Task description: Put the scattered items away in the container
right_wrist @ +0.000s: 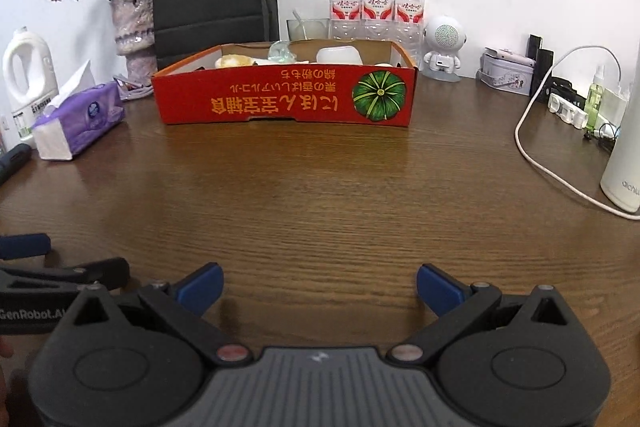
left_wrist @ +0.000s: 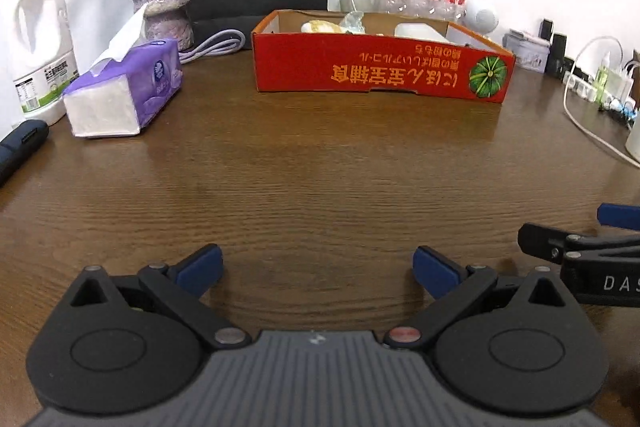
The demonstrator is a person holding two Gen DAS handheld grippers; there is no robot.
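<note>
A white wall backed the brown wooden table (right_wrist: 320,195), bare through its middle. The red cardboard box (right_wrist: 286,99), long side facing, stood near the far edge, items already inside. The left gripper (left_wrist: 318,269) and right gripper (right_wrist: 320,287) hovered at the near edge, jaws apart, empty; the right faced it more squarely.

The red cardboard box (right_wrist: 280,99) has a front wall that hides most of its contents; only pale tops show above the rim. The right tongs (left_wrist: 600,227) are cut off at the left view's edge. A dark object (left_wrist: 20,147) on the counter (left_wrist: 320,167) runs out of frame, unidentifiable.
</note>
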